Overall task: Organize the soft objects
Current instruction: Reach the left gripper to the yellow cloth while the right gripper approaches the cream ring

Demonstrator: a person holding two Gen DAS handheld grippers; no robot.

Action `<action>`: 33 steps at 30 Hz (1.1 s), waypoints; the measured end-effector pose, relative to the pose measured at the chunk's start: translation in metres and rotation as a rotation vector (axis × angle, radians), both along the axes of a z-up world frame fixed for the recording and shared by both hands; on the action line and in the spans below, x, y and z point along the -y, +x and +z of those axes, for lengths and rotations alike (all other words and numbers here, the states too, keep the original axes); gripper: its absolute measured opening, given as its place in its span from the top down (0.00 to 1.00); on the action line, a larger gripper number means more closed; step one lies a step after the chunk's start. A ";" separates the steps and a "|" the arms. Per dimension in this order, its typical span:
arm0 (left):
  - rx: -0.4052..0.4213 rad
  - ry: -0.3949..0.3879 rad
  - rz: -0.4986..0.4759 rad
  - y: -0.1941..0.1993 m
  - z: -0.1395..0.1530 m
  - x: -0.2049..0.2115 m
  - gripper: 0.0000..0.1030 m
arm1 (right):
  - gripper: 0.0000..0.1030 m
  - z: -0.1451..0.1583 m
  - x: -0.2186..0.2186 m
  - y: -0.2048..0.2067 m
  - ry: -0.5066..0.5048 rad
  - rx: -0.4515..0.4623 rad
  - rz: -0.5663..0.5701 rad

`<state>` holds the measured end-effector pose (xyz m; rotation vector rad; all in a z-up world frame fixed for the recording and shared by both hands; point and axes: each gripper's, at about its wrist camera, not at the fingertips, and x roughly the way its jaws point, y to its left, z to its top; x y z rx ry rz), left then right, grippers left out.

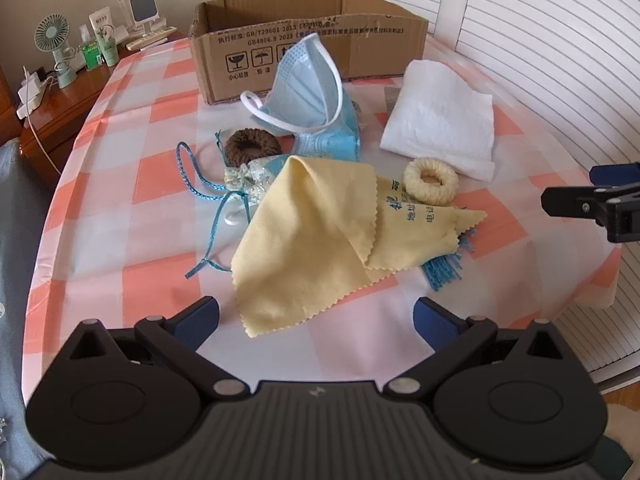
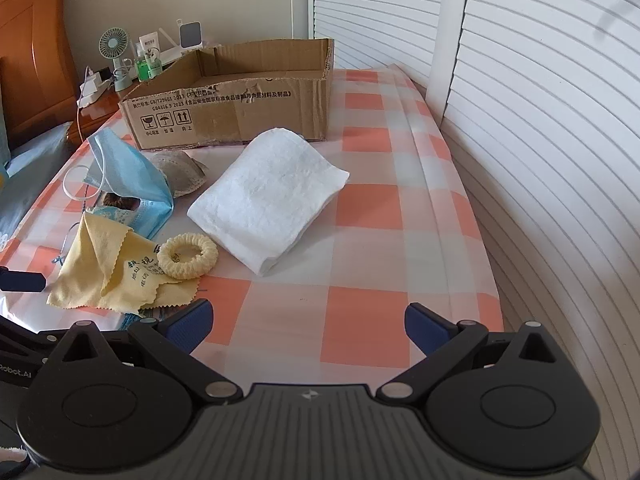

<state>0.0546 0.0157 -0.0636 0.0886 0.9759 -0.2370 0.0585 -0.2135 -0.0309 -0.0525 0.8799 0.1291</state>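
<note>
A yellow cloth [image 1: 316, 236] [image 2: 108, 276] lies crumpled on the checked tablecloth [image 1: 132, 184], partly over a small drawstring pouch [image 1: 248, 180] and a blue tasselled item [image 1: 444, 270]. Behind it lie a blue face mask [image 1: 312, 96] [image 2: 128, 176], a brown scrunchie [image 1: 253, 145], a cream scrunchie [image 1: 430, 181] [image 2: 188, 256] and a folded white towel [image 1: 440, 120] [image 2: 268, 196]. An open cardboard box [image 1: 312, 40] [image 2: 236, 100] stands at the back. My left gripper [image 1: 318, 320] is open and empty just before the yellow cloth. My right gripper [image 2: 308, 322] is open and empty, short of the towel.
A wooden nightstand [image 1: 60, 112] at the left carries a small fan [image 1: 52, 40], bottles and chargers. White louvred doors [image 2: 540, 120] run along the right. A grey lace-edged item [image 2: 180, 172] lies by the mask. The table's right edge [image 2: 480, 240] is close to the doors.
</note>
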 end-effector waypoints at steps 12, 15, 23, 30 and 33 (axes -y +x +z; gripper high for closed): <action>0.015 -0.008 -0.022 0.010 -0.003 -0.002 0.00 | 0.00 -0.023 -0.004 0.010 -0.005 -0.005 0.100; 0.029 -0.010 -0.032 0.012 -0.003 -0.001 0.00 | 0.00 -0.029 -0.006 0.014 0.001 -0.020 0.108; 0.065 -0.077 -0.054 0.021 0.007 0.009 0.01 | 0.00 -0.033 -0.006 0.016 -0.010 0.000 0.120; 0.092 -0.050 -0.068 0.033 0.009 0.026 0.02 | 0.00 -0.035 -0.007 0.017 -0.013 0.013 0.121; 0.113 -0.018 -0.043 0.034 0.008 0.026 0.02 | 0.00 -0.036 -0.007 0.018 -0.015 0.015 0.122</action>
